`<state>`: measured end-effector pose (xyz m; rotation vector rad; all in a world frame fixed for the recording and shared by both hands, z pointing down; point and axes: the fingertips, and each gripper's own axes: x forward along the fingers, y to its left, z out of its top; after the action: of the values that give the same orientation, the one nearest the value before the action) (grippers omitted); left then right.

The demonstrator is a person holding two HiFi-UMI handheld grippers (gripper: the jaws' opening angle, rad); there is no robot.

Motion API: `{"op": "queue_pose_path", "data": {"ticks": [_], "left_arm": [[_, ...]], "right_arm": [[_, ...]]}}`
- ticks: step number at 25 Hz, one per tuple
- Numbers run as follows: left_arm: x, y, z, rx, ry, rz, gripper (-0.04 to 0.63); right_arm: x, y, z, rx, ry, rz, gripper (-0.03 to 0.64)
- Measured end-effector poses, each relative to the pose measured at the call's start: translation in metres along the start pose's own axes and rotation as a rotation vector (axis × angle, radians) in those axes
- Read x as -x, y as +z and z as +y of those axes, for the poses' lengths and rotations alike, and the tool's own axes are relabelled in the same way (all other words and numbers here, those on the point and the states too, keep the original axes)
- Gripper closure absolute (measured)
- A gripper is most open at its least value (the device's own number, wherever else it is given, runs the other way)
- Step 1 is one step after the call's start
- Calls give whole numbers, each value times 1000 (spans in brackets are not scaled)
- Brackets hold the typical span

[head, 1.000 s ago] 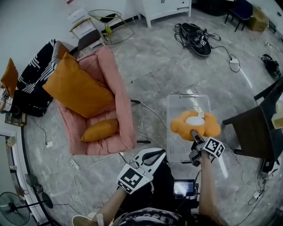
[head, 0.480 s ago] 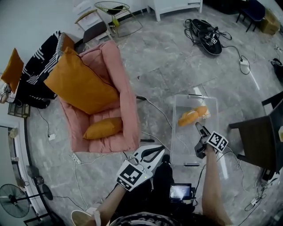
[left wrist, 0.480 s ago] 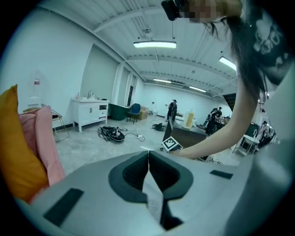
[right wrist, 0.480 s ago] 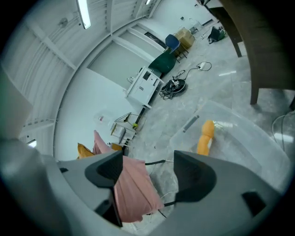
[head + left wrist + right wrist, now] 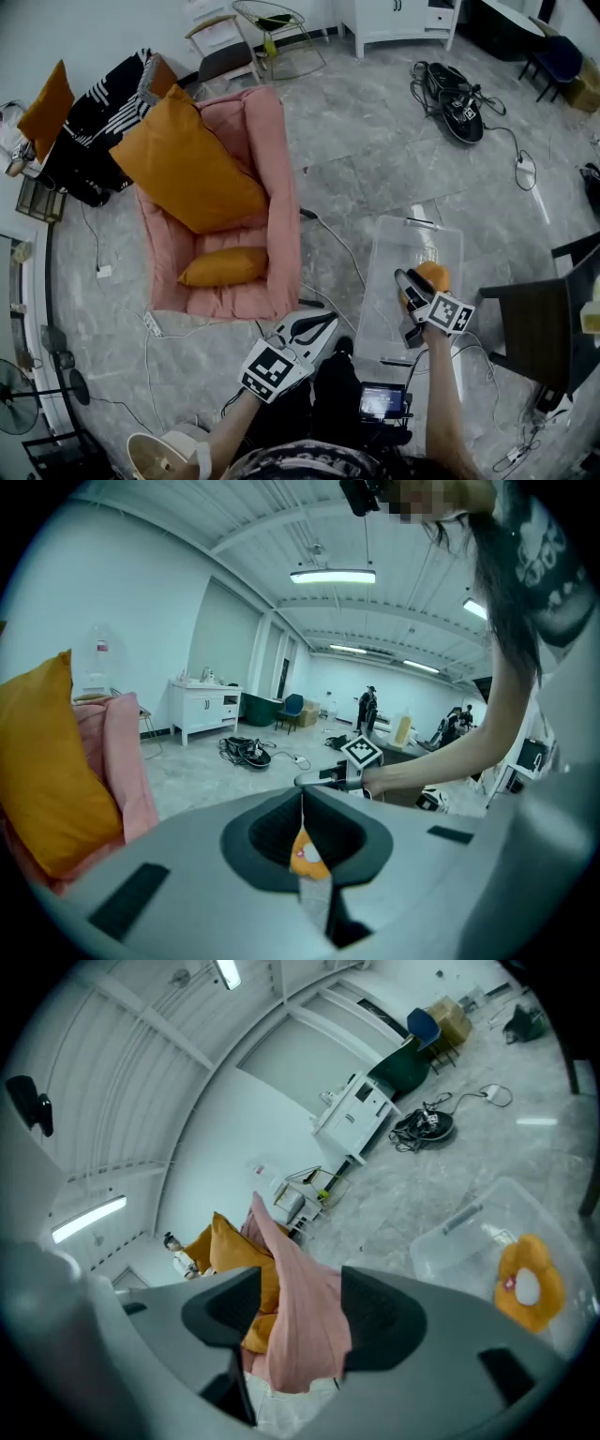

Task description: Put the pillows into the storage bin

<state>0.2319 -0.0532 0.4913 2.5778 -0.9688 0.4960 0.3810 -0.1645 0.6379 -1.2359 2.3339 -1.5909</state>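
Note:
An orange flower-shaped pillow [image 5: 431,277] [image 5: 530,1283] lies inside the clear storage bin [image 5: 394,230] [image 5: 459,1232] on the floor. My right gripper [image 5: 403,279] [image 5: 289,1321] hangs just beside it at the bin's near side. It is open with nothing between its jaws, which have just been closing a little. It now faces the pink sofa [image 5: 281,187] [image 5: 300,1279]. A large orange pillow [image 5: 187,159] [image 5: 42,771] leans on the sofa's back, and a small one [image 5: 225,267] lies on the seat. My left gripper [image 5: 326,321] [image 5: 302,803] is shut and empty, low between sofa and bin.
A dark chair [image 5: 525,319] stands right of the bin. Cables [image 5: 450,89] lie on the floor at the far right. A white cabinet [image 5: 394,19] and a wire chair [image 5: 272,28] stand at the back. Another orange pillow [image 5: 52,98] rests on striped fabric [image 5: 103,117] at the left.
A second ago my right gripper held the flower pillow over the bin. It let go, the pillow dropped inside, and the gripper drew back and turned left. My left gripper shifted slightly.

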Motion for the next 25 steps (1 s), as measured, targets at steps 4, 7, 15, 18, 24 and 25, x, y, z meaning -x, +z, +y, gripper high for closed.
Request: {"op": "queue_pose_path", "data": {"ticks": [4, 7, 15, 18, 24, 25], "left_arm": [[13, -1, 11, 25, 64, -34, 583], [39, -3, 28, 45, 129, -52, 583], [129, -40, 80, 178, 358, -84, 583], [156, -58, 101, 228, 408, -92, 583], [193, -80, 151, 275, 412, -99, 583], [199, -82, 160, 285, 407, -101, 583]], "right_arm": [[-18, -2, 46, 72, 104, 48, 364], [-44, -13, 85, 135, 168, 115, 364], [-129, -91, 177, 263, 304, 354, 364], [-159, -126, 196, 284, 314, 426, 364], [-218, -193, 201, 273, 212, 555, 364], [-227, -203, 200, 264, 182, 574, 364]]}}
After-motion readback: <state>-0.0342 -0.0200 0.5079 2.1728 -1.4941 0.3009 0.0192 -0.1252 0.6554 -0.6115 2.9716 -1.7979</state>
